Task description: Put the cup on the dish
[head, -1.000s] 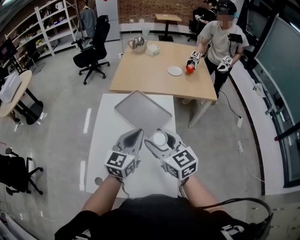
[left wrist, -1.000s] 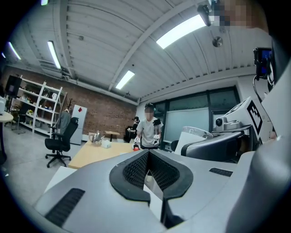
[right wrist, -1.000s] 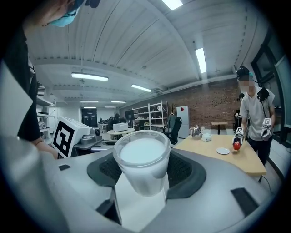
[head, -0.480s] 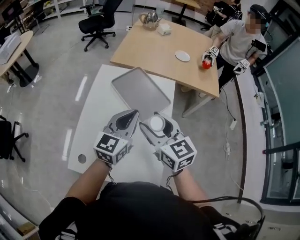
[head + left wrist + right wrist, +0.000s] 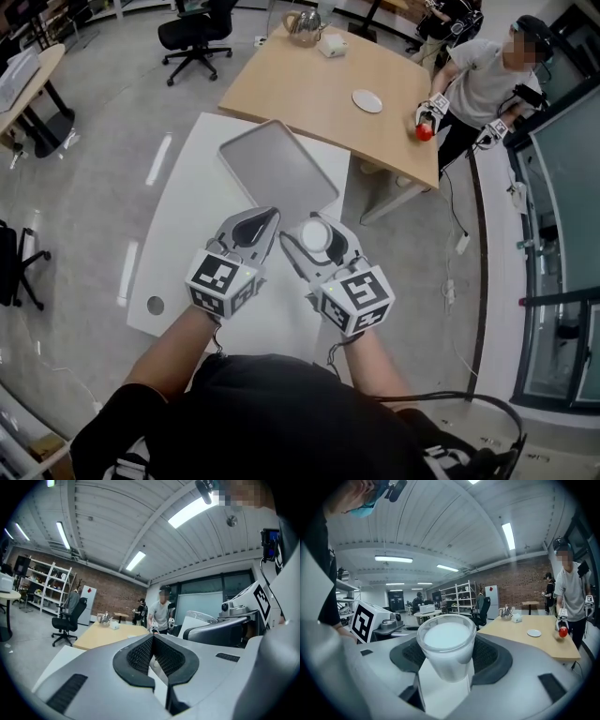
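The right gripper (image 5: 315, 244) has its fingers closed around a small translucent white cup (image 5: 446, 645), held upright above the near half of the white surface (image 5: 184, 246), so the cup is in the air and not yet set down. Just beside it, at 9 o'clock, the left gripper (image 5: 261, 223) has its fingers drawn together with nothing between them.

At 12 o'clock from both grippers, a little farther along the same surface, lies a flat grey rectangular metal tray (image 5: 274, 169), bare. This looks to be the dish the task means, so the step in hand is the carry. The next move calls for bringing the cup forward over the tray, lowering it level until its base rests, then parting the fingers.

Farther off, at 1 o'clock, a small round white plate (image 5: 367, 100) sits on a wooden table (image 5: 300, 84) well apart.
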Demonstrator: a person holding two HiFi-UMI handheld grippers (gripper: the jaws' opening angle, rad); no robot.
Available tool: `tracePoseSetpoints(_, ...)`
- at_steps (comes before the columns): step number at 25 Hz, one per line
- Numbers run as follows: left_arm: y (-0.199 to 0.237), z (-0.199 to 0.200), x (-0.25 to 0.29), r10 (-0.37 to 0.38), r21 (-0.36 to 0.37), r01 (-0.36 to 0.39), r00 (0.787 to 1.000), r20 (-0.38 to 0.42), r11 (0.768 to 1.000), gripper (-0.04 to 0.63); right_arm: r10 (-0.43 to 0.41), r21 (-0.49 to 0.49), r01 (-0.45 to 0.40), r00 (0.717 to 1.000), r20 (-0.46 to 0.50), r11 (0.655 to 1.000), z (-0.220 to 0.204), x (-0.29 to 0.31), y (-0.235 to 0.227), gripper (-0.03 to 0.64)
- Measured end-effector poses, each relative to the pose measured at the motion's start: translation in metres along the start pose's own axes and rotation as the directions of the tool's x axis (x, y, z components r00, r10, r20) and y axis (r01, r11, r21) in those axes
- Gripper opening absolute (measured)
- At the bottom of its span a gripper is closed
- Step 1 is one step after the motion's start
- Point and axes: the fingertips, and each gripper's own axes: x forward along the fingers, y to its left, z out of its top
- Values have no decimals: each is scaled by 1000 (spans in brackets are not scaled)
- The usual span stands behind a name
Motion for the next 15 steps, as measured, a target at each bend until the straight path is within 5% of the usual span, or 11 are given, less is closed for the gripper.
tracePoseSetpoints(15,29,-24,36,19,-22,-20,999,-33,1000,8,-4,21,4,999,-33,1000,-23,36,-37,265)
